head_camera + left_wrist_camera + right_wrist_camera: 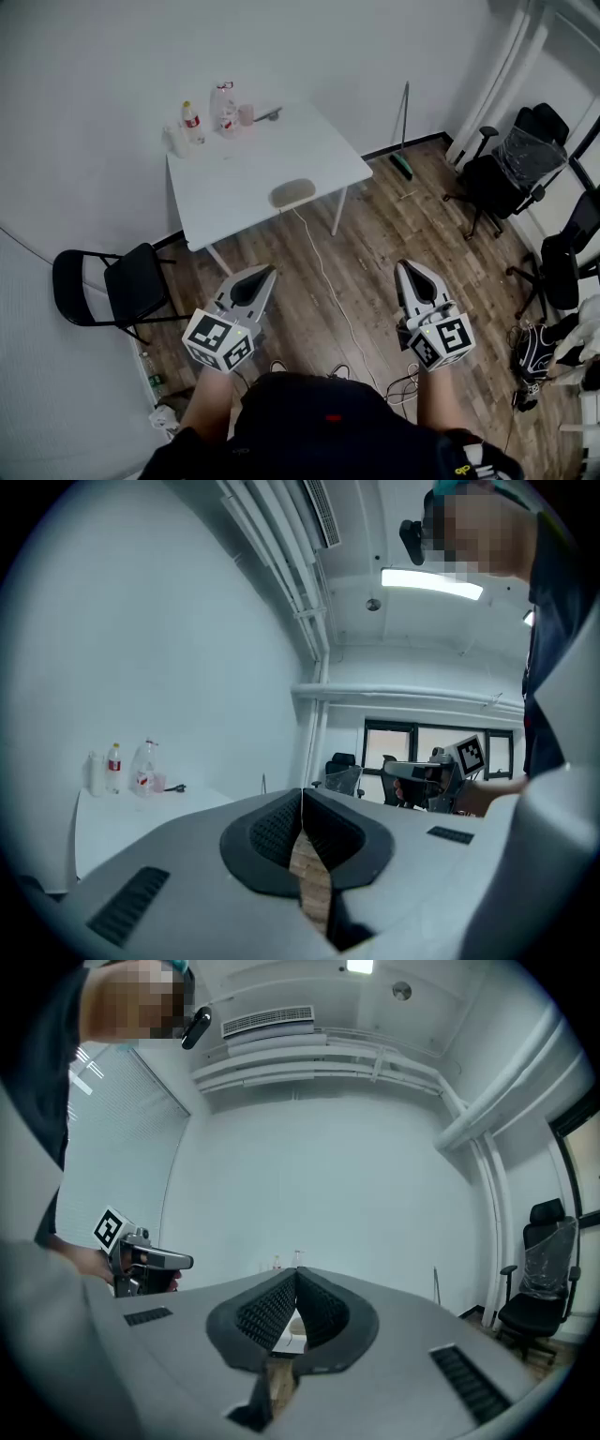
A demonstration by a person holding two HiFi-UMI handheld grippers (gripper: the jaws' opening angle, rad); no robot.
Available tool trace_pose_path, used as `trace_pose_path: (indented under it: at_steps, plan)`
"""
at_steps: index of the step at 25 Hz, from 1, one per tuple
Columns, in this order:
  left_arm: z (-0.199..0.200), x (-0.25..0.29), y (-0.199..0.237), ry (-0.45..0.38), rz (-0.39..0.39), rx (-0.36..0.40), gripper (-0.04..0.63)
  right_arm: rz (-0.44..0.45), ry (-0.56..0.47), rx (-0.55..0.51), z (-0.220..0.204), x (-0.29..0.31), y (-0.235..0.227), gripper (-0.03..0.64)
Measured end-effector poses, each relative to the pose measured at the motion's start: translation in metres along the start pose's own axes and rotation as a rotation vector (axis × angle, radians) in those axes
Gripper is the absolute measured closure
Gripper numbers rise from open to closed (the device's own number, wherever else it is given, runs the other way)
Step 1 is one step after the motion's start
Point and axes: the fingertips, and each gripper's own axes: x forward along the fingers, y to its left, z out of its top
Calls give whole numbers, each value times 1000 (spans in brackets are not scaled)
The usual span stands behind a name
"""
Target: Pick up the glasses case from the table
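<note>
Our head camera steeply down, white table [234, 192] far off, left gripper [270, 270] and right gripper [405, 265] cameras level, both sharing that table.

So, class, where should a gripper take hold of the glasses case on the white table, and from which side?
Probably across the middle of the glasses case, coming from above. It lies flat at the front edge of the table, oval, long way along that edge, so jaws across the narrower width should fit best.

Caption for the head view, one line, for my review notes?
Shut and empty, left tongs and right tongs point toward the white table where the glasses case lies untouched.
</note>
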Motion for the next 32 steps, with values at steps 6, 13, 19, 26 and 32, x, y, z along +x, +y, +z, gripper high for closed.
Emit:
trace_pose_path:
  at_steps: [6, 13, 19, 26, 32]
  plan:
    - [-1, -9, -1, -1, -1, -4, 574, 28, -22, 36, 2, -2, 11, 595]
    - [-7, -37, 31, -4, 11, -27, 574, 53, 13, 45, -11, 21, 48, 595]
    - [-19, -68, 77, 8, 17, -54, 574, 75, 37, 14, -14, 57, 99, 595]
    - [-29, -91, 112, 13, 31, -78, 574, 92, 89, -7, -35, 82, 133, 595]
    - [-26, -87, 136, 12, 59, -74, 573, 112, 80, -8, -35, 107, 132, 595]
